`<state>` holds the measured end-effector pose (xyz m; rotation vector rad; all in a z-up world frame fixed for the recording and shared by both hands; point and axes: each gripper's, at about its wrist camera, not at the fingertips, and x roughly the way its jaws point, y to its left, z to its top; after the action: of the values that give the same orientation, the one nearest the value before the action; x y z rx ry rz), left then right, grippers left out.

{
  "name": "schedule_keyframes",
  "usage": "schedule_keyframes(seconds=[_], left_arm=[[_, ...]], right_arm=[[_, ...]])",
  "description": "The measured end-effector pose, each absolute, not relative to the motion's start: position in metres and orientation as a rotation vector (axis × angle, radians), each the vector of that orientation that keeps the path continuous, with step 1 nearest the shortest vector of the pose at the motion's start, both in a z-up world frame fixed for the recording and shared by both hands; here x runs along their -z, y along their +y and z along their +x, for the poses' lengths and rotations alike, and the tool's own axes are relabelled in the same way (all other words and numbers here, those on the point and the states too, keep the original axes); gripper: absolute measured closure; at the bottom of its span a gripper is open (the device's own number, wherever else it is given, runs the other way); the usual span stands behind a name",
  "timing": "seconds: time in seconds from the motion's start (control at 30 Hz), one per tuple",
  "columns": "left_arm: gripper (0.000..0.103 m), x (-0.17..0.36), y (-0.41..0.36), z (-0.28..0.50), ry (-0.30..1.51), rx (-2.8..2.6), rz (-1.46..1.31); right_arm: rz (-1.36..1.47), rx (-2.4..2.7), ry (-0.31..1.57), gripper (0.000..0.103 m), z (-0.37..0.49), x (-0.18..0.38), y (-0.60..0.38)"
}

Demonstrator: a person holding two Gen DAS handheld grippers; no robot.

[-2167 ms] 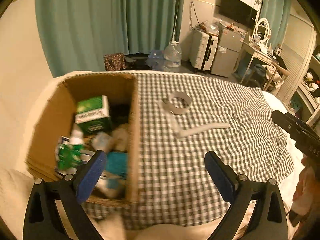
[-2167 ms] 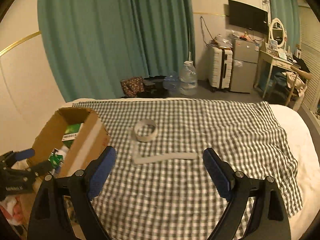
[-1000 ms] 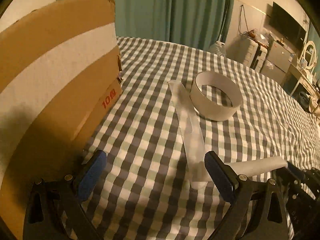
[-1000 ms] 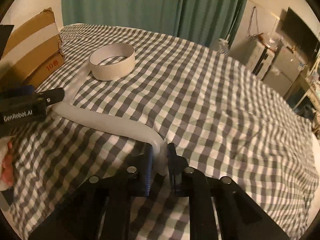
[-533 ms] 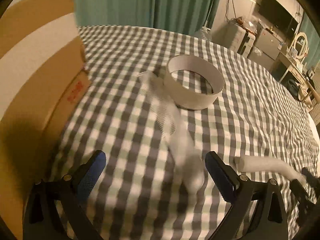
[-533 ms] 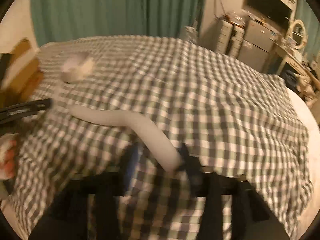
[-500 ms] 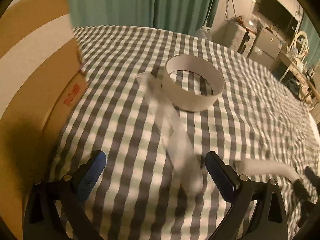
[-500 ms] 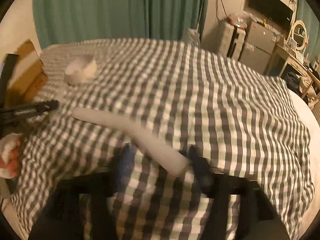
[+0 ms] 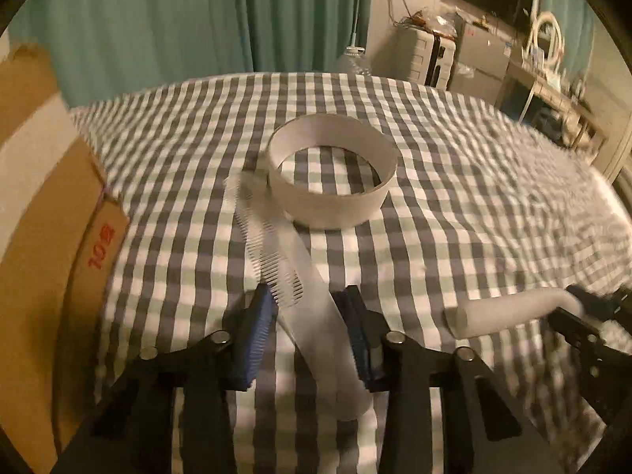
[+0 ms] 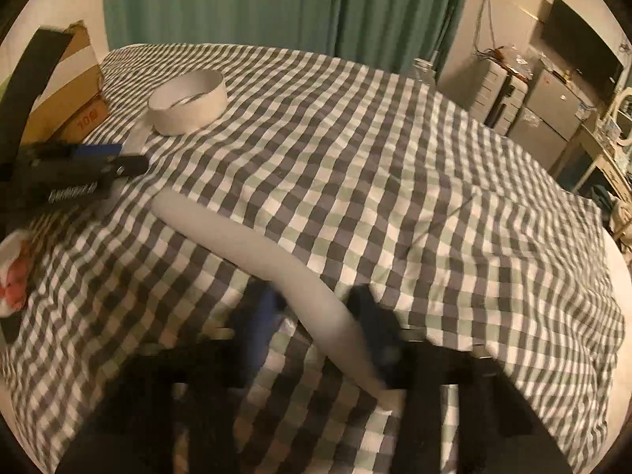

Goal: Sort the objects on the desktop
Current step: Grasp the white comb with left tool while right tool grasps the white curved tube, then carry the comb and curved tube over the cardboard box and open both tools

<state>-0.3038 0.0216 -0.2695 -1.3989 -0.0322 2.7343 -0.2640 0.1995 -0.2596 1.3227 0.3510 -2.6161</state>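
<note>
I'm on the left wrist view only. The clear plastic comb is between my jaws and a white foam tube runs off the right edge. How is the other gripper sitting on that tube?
Observer: The right gripper has the white foam tube between its fingers near one end. Its jaws are closing, and through the blur both fingers look to be against the tube.
Operator: Is the tube straight along its length?
Observer: No. It bends partway, and its free end lies on the checked cloth, pointing toward the left gripper.
Operator: Anything behind my gripper?
Observer: The person's hand shows at the picture's left edge, below and behind the left gripper. It is too blurred to say more.
</note>
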Motion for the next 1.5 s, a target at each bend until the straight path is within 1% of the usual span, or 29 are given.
schedule_keyframes(seconds=[0.03, 0.13, 0.17, 0.37, 0.47, 0.57, 0.63, 0.7, 0.83, 1.13, 1.17, 1.2, 1.33, 1.37, 1.4, 1.43, 1.5], left_arm=[[0.071, 0.268, 0.017, -0.302, -0.072, -2.718, -1.407], [0.075, 0.263, 0.006, -0.292, -0.143, -2.643, -1.439], [0.078, 0.263, 0.005, -0.286, -0.144, -2.62, -1.449], [0.078, 0.257, 0.014, -0.254, -0.093, -2.521, -1.49], [0.078, 0.255, 0.019, -0.247, -0.064, -2.523, -1.486], [0.078, 0.251, 0.023, -0.248, -0.112, -2.5, -1.471], [0.078, 0.247, 0.035, -0.249, -0.053, -2.487, -1.458], [0.078, 0.245, 0.047, -0.248, 0.018, -2.483, -1.442], [0.078, 0.238, 0.053, -0.246, 0.022, -2.478, -1.422], [0.078, 0.171, 0.05, -0.236, 0.014, -2.55, -1.276], [0.078, 0.162, 0.05, -0.233, 0.014, -2.553, -1.262], [0.078, 0.155, 0.049, -0.231, 0.014, -2.558, -1.251], [0.078, 0.115, 0.044, -0.214, 0.0, -2.585, -1.162], [0.078, 0.108, 0.043, -0.211, -0.001, -2.585, -1.149], [0.078, 0.095, 0.04, -0.206, 0.0, -2.593, -1.127], [0.078, 0.087, 0.038, -0.203, -0.003, -2.59, -1.116], [0.078, 0.067, 0.031, -0.197, -0.01, -2.589, -1.088]], right_arm=[[1.328, 2.634, 0.336, 0.081, -0.262, 0.257, 0.2], [1.348, 2.659, 0.243, 0.083, -0.258, 0.256, 0.206], [1.354, 2.658, 0.21, 0.083, -0.257, 0.254, 0.207], [1.343, 2.687, 0.138, 0.084, -0.247, 0.243, 0.209], [1.335, 2.691, 0.129, 0.086, -0.245, 0.241, 0.209], [1.327, 2.701, 0.068, 0.09, -0.245, 0.239, 0.218], [1.31, 2.7, 0.004, 0.09, -0.244, 0.238, 0.223], [1.307, 2.704, -0.012, 0.09, -0.244, 0.237, 0.225], [1.279, 2.72, -0.039, 0.09, -0.242, 0.231, 0.228], [1.144, 2.793, -0.05, 0.092, -0.218, 0.178, 0.224], [1.109, 2.805, -0.07, 0.092, -0.211, 0.163, 0.223], [1.109, 2.805, -0.07, 0.092, -0.211, 0.163, 0.223], [1.011, 2.779, -0.179, 0.092, -0.195, 0.127, 0.221], [1.002, 2.782, -0.169, 0.092, -0.192, 0.119, 0.218], [0.974, 2.799, -0.125, 0.092, -0.183, 0.098, 0.209], [0.974, 2.799, -0.125, 0.092, -0.183, 0.098, 0.209], [0.935, 2.802, -0.1, 0.092, -0.175, 0.079, 0.201]])
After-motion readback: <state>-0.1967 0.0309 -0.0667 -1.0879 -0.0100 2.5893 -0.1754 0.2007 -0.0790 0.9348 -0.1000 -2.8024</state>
